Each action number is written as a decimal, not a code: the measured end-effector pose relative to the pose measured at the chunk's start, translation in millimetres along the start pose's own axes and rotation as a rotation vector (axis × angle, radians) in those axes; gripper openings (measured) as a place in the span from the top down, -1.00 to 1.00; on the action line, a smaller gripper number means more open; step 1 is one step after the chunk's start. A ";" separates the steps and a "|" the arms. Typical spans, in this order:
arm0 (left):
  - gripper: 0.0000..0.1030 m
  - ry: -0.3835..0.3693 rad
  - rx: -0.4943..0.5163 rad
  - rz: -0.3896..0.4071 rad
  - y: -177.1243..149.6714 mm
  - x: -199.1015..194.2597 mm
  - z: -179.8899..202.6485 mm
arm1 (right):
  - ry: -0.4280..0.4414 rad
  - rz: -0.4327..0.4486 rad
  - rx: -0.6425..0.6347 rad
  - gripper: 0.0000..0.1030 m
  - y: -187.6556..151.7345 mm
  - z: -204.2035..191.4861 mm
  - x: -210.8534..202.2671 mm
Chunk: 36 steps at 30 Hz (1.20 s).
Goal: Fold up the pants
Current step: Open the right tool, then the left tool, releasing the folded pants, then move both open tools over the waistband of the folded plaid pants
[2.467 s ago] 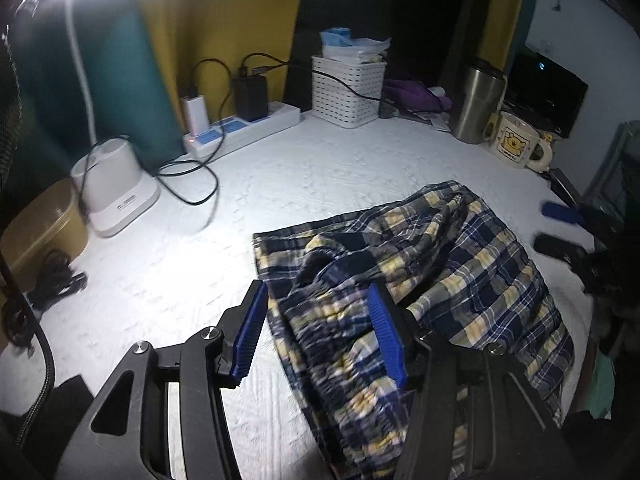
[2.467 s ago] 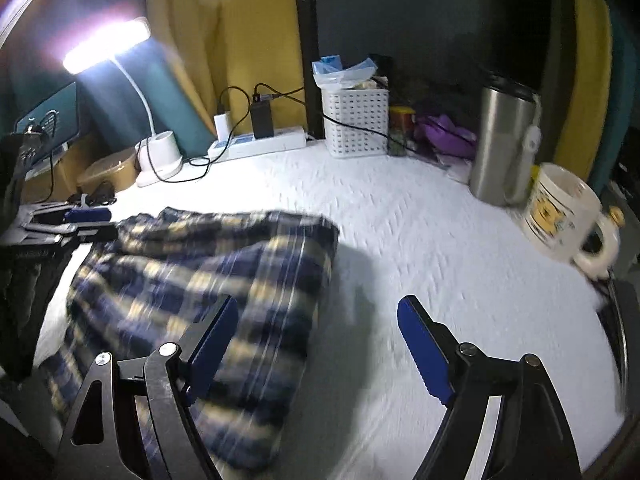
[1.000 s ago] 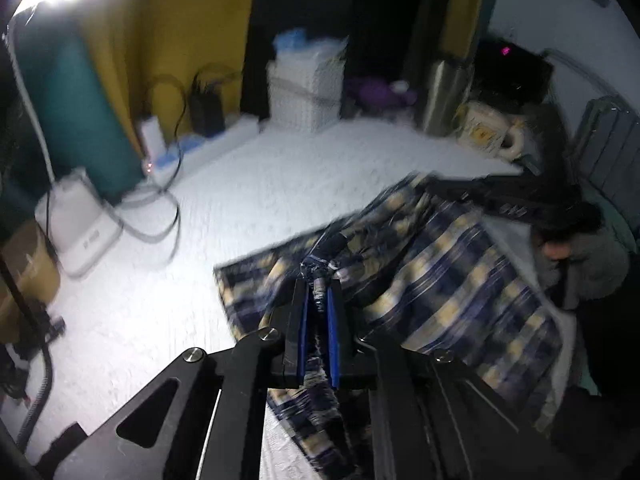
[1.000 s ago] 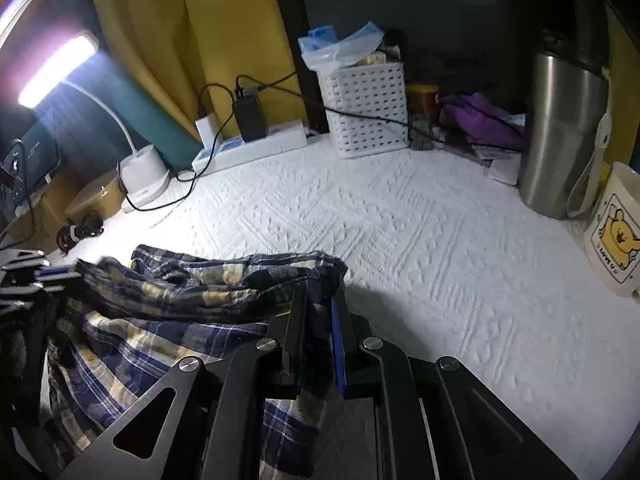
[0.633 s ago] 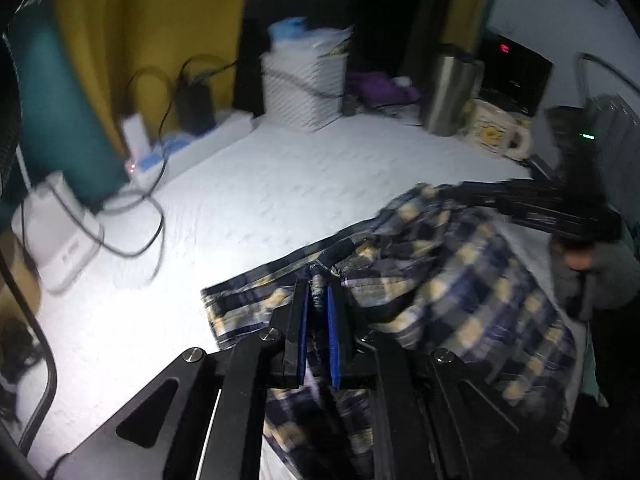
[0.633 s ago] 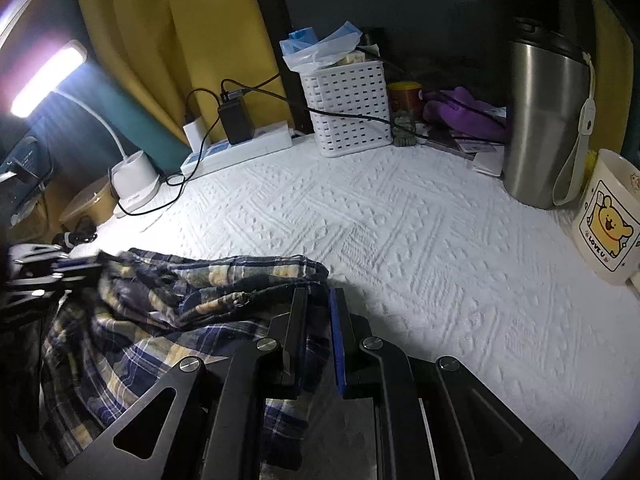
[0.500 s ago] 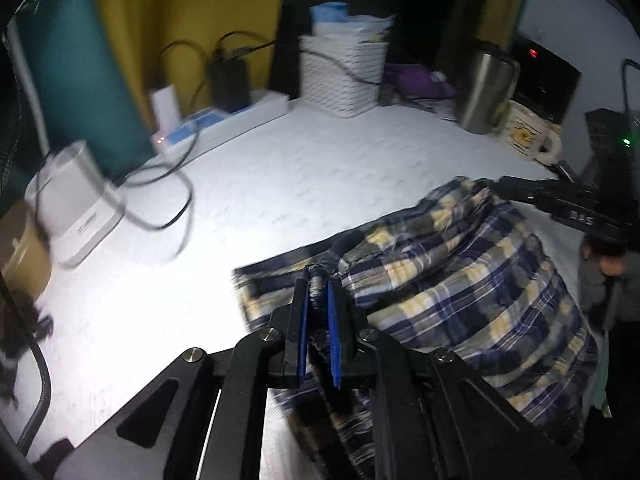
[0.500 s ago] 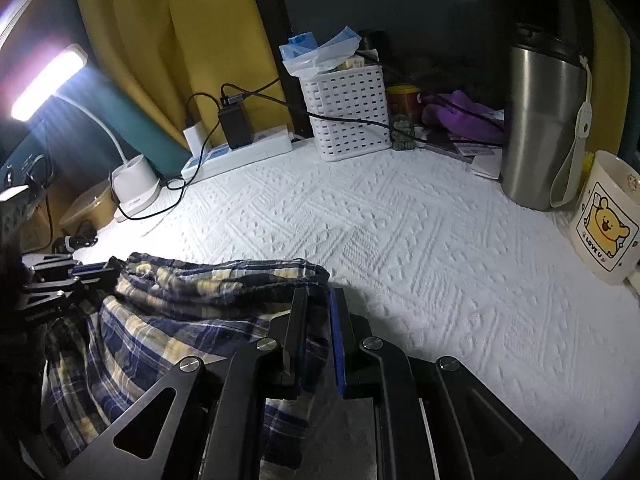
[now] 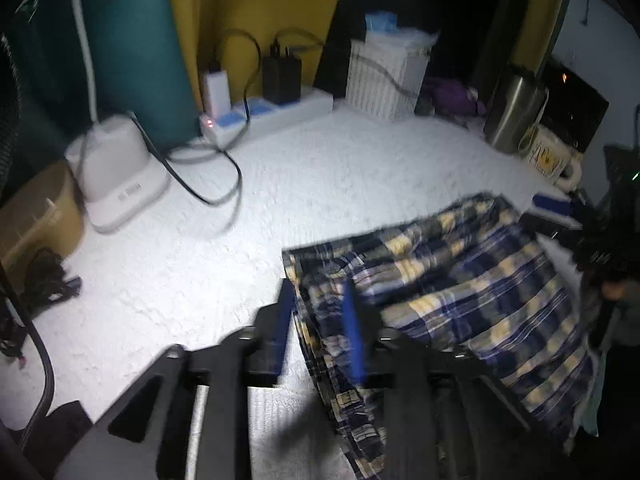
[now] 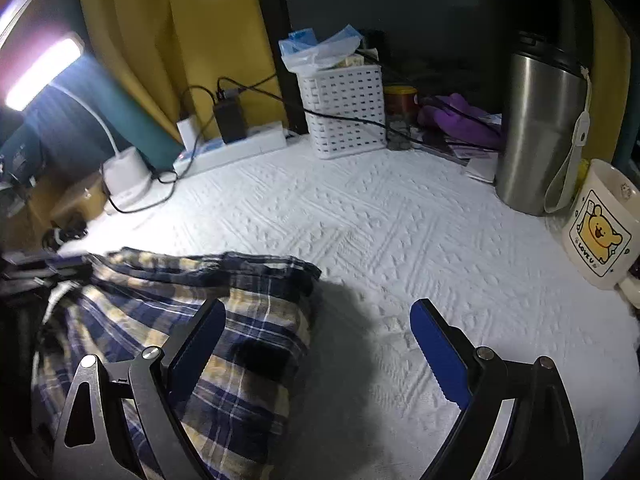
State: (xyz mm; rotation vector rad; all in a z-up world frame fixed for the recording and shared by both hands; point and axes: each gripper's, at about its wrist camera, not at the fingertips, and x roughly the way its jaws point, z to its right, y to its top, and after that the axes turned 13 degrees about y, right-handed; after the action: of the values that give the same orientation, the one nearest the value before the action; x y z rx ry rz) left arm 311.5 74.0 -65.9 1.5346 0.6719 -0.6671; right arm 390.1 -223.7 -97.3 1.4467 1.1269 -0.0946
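Both pairs of tongs have just been opening: half a second ago each was clamped on a gathered fold of the plaid pants (image 10: 208, 320), and now neither pinches the cloth. We see the right gripper (image 10: 318, 320) spread wide, its left blue pad over the plaid near the folded corner and its right pad over the bare white bedspread (image 10: 400, 232), with that corner of the pants lying loose between them. Our left gripper (image 9: 318, 312) is only partly parted; a bunched edge of the fabric sits in the gap, but the pads do not press on it. That view is blurred by motion.

We find the pants lying in a folded heap at the near edge of the bedspread, the fold line facing the far edge and the rest trailing off the near side. In the left wrist view the right gripper (image 9: 560, 212) shows at the far corner of the cloth.

Along the far edge stand a white basket (image 10: 344, 116), a power strip (image 10: 236, 148) with chargers plugged in, and a lamp base (image 10: 124, 180). At the right corner we see a steel tumbler (image 10: 536, 132) just beside a bear mug (image 10: 600, 224).
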 end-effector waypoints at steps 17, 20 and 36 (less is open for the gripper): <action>-0.20 0.038 0.002 -0.097 -19.6 29.0 4.2 | -0.140 -0.060 0.007 -0.83 -8.9 8.5 16.3; -0.19 0.041 -0.022 -0.080 -16.5 17.1 3.8 | -0.149 -0.051 0.010 -0.83 -11.2 6.8 5.1; -0.23 0.010 -0.013 -0.117 -51.9 3.6 11.8 | -0.171 -0.103 -0.028 -0.83 -53.0 -20.5 -12.2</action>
State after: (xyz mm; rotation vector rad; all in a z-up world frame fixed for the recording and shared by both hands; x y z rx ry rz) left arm 274.7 65.4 -103.5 1.4956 0.7765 -0.7417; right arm 337.7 -225.5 -122.4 1.3291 1.0569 -0.2690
